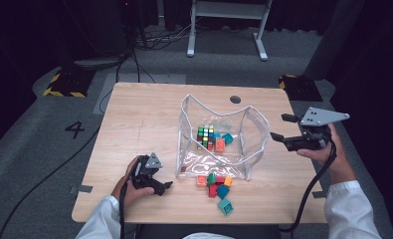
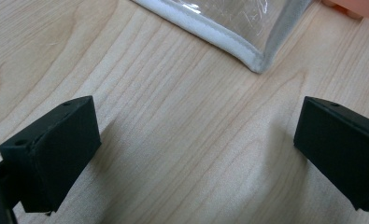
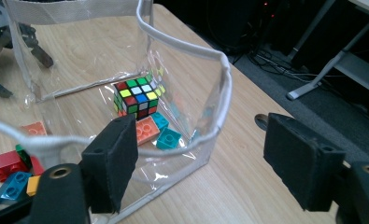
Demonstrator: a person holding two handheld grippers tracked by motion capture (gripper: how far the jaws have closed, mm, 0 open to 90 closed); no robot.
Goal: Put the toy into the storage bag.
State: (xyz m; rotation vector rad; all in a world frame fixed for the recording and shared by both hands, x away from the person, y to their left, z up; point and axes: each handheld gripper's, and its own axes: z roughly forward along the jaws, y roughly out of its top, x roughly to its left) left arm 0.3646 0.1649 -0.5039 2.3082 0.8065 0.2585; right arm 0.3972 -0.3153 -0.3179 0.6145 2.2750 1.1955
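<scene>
A wooden table (image 1: 134,124) is seen, bearing a clear bag (image 1: 219,139) with a puzzle cube (image 1: 205,137) inside. The left gripper (image 2: 196,149) and right gripper (image 3: 210,163) are held wide open, empty, beside the bag.

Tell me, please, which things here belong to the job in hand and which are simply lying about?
Job in hand:
clear plastic bag with white piping
multicoloured puzzle cube inside it
coloured plastic toy bricks on the table beside the bag

Lying about:
white metal frame on the floor
black cables on the floor
</scene>
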